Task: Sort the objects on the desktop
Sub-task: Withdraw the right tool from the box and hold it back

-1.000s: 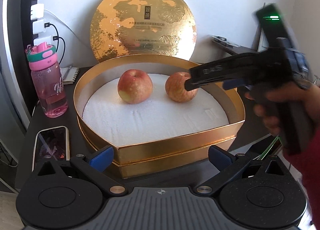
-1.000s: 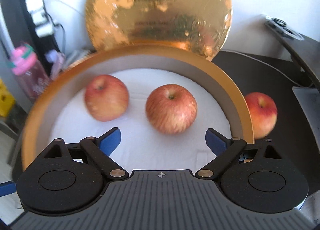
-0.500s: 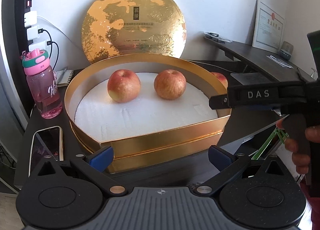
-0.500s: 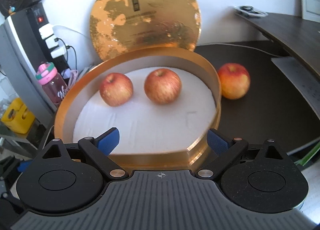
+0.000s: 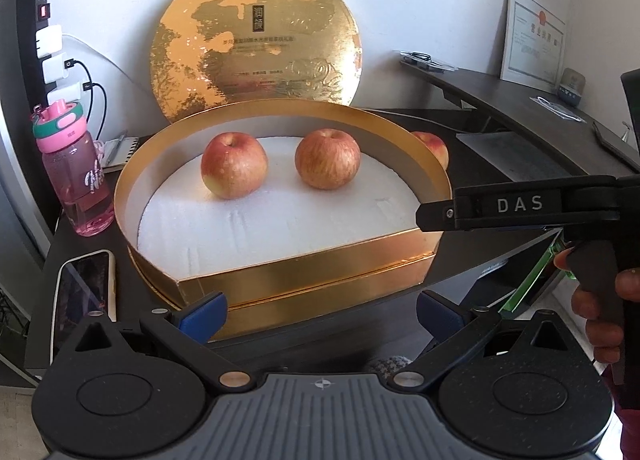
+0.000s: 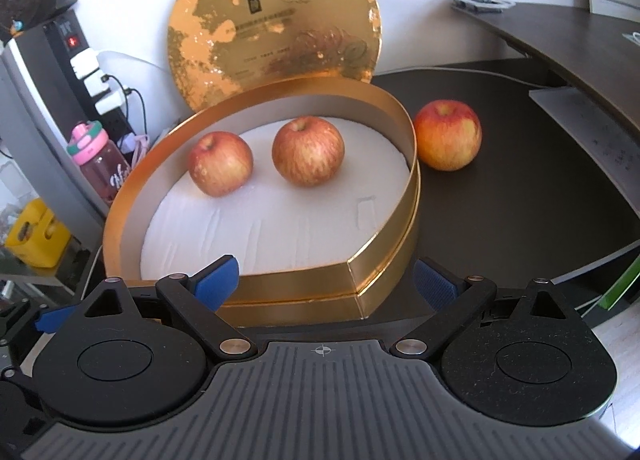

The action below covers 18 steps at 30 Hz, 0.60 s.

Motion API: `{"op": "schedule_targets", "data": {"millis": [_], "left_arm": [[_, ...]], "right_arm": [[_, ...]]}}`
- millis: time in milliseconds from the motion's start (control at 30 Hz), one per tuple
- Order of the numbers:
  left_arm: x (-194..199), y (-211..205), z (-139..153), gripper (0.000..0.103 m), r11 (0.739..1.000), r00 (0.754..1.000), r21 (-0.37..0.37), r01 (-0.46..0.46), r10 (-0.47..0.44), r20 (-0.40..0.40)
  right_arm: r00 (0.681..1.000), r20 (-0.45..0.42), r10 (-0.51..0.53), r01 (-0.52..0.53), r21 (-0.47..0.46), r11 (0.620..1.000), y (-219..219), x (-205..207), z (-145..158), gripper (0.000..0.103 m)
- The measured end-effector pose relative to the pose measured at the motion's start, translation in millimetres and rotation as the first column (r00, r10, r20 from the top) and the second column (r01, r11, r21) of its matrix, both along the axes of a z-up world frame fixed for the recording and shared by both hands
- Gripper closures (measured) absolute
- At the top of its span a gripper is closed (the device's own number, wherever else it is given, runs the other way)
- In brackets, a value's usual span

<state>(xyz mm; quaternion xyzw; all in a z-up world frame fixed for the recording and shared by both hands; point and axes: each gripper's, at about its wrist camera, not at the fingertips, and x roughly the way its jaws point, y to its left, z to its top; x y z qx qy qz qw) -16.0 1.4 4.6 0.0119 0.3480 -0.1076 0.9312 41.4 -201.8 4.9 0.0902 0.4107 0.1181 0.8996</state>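
Your right gripper (image 6: 325,280) has just been opening and holds nothing, so take the round red-yellow apple (image 6: 447,135) at two o'clock beside the gold box (image 6: 384,256) across its widest part (firm, smooth, bruisable).

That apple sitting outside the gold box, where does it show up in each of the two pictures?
Left wrist view: the loose apple peeks over the box's far right rim, mostly hidden.
Right wrist view: the same apple sits in full on the dark desk, right of the box.
Shared landmark: the round gold lid against the wall.
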Motion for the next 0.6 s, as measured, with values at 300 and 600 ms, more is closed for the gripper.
{"op": "schedule_targets", "data": {"millis": [300,600], "left_arm": [[-0.2,-2.4,0.4,0.001,1.0,1.0,0.003,0.008,-0.008,0.001],[-0.2,-1.1,0.9,0.001,1.0,1.0,-0.001,0.01,-0.01,0.003]], "right_arm": [[1.0,-0.009,-0.005,0.005,0.009,1.0,-3.6,-0.1,-1.6,0.006],[1.0,-0.019,-0.004,0.004,0.01,1.0,-1.6,0.6,-2.4,0.006]]}}
